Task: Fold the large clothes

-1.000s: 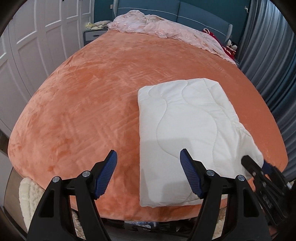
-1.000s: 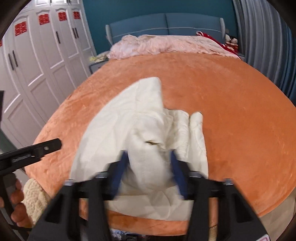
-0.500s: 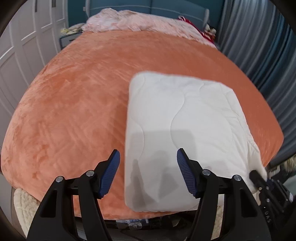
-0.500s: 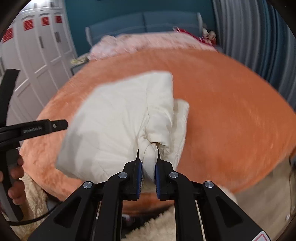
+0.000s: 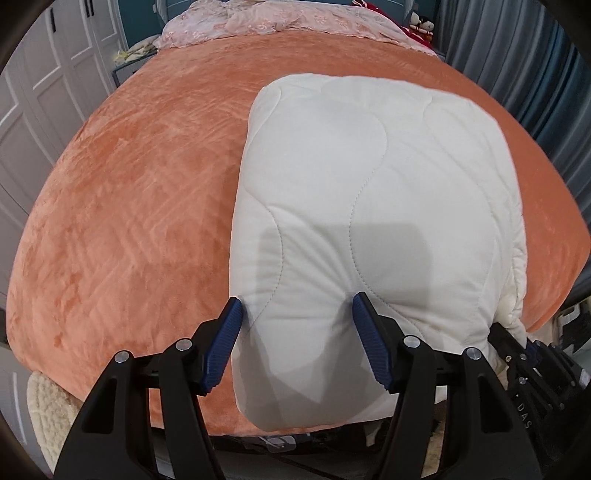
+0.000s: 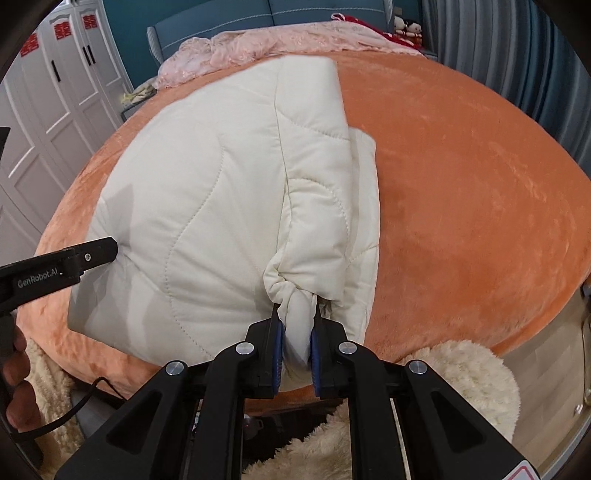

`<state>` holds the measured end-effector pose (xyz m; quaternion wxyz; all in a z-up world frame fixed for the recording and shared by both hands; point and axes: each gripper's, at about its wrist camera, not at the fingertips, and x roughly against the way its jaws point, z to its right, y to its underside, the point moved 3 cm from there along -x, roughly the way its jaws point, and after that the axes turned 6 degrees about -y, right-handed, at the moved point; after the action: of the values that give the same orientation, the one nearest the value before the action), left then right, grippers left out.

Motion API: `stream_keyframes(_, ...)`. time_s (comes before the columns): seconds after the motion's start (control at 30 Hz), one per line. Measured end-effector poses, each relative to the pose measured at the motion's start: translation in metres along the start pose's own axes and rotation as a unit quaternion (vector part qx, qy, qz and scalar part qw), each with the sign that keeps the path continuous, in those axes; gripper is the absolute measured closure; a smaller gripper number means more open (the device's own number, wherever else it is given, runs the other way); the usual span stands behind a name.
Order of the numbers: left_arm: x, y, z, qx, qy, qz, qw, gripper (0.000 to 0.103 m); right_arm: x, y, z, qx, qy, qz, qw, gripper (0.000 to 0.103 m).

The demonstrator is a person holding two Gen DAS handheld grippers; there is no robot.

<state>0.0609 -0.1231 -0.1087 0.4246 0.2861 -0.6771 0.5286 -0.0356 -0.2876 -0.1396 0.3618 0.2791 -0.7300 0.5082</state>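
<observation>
A folded cream quilted piece [image 5: 369, 192] lies on the orange bed cover [image 5: 129, 206], its near edge hanging over the bed's front. My left gripper [image 5: 295, 321] is open, its blue pads [image 5: 229, 332] on either side of the near left corner, with the tips pressing into the padding. My right gripper [image 6: 297, 325] is shut on a bunched fold of the cream quilted piece [image 6: 207, 192] at its near right corner. The left gripper's finger [image 6: 92, 254] shows at the left of the right wrist view. The right gripper's tip [image 5: 517, 354] shows low right in the left wrist view.
A pink blanket [image 6: 280, 48] lies by the blue headboard [image 6: 273, 14]. White wardrobe doors [image 6: 48, 110] stand at left, grey curtains [image 5: 524, 66] at right. A fluffy cream rug [image 6: 461, 384] lies on the floor below the bed's front edge. A person's hand [image 6: 14, 373] holds the left gripper.
Both grippers came down and in toward the quilted piece. The right jaws closed on the bunched corner. The left gripper moved right and now has the near left corner between its fingers.
</observation>
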Motion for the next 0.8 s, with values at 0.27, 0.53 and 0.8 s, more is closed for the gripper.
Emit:
stream_keyframes(0.27,-0.008,0.002,0.007,-0.016,-0.024,0.007,0.9996,0.041,-0.013,0.001,-0.003,0.003,0.012,-0.022,1.000,0.092)
stream_keyframes(0.53,-0.016,0.004,0.010,-0.024,-0.040,0.015,0.9988,0.038,-0.027,0.001,-0.007,0.012,0.027,-0.035,0.999,0.091)
stream_keyframes(0.8,-0.004,-0.004,-0.012,0.011,0.007,0.000,0.9999,0.035,-0.004,-0.005,0.001,-0.007,0.004,-0.032,0.999,0.088)
